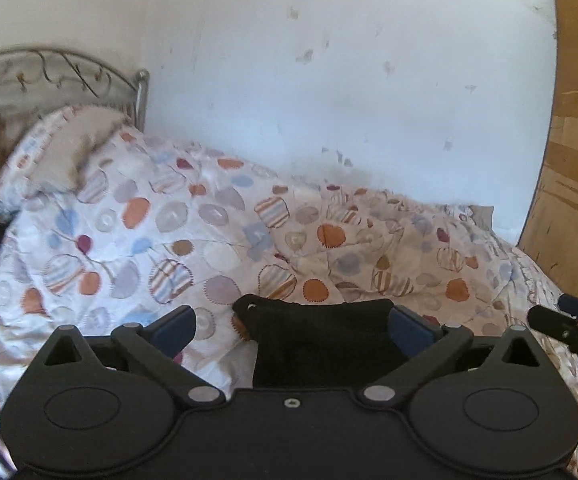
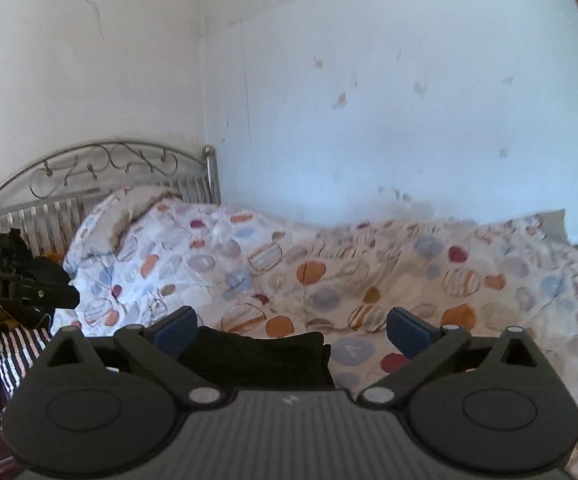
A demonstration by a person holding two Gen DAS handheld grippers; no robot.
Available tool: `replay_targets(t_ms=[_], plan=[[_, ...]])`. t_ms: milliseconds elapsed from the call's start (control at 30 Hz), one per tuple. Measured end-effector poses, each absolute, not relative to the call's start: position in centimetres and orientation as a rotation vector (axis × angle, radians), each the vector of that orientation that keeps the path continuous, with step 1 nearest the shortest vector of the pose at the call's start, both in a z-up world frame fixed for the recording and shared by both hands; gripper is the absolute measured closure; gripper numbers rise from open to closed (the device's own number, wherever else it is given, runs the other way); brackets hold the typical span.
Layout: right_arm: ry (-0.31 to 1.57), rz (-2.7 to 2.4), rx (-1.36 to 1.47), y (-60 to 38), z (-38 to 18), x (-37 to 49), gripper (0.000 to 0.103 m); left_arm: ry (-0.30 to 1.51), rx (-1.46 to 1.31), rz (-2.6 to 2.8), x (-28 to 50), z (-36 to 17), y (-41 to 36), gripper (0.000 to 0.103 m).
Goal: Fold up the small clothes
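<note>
Both sets of jaws stand wide apart and grip nothing. Between them, low on the near edge of the bed, lies the small black garment [image 1: 321, 332], a dark flattish piece whose long axis runs side to side across the front of the two grippers. Seen from the left gripper [image 1: 293, 322], the cloth fills the right half of the gap, its right end lying against the inner face of the right-hand blue pad [image 1: 409, 326], while the rounded left end stops short of the other pad. Seen from the right gripper [image 2: 293, 326], the same garment [image 2: 257, 354] sits toward the left, beside the left blue pad [image 2: 175, 330], with bare patterned duvet [image 2: 369, 264] under the rest of the opening. So each gripper faces one end of the piece, and neither seems clearly nearer. Beyond are the pillow [image 1: 57, 156], metal headboard [image 2: 101, 176] and white wall [image 1: 329, 80].
</note>
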State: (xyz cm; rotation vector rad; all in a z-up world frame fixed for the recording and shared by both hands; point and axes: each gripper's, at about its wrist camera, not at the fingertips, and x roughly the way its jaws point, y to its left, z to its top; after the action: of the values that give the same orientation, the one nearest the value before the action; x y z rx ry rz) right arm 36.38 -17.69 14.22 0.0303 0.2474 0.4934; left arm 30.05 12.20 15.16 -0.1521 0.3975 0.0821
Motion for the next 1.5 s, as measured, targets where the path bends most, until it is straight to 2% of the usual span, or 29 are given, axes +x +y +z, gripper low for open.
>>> replay_targets(t_ms=[333, 600, 1500], plan=[[0.205, 0.466, 0.014, -20.9, 12.3, 23.5, 0.0, 0.359, -0.1, 0.122, 17.3, 12.6, 8.9, 0.001], [0.226, 0.441, 0.002, -22.4, 8.8, 16.8, 0.0, 0.368, -0.04, 0.147, 11.0, 8.6, 7.5, 0.001], [0.291, 0.41, 0.038, -23.2, 6.3, 16.5, 0.0, 0.433, -0.054, 0.137, 11.0, 6.2, 6.9, 0.001]])
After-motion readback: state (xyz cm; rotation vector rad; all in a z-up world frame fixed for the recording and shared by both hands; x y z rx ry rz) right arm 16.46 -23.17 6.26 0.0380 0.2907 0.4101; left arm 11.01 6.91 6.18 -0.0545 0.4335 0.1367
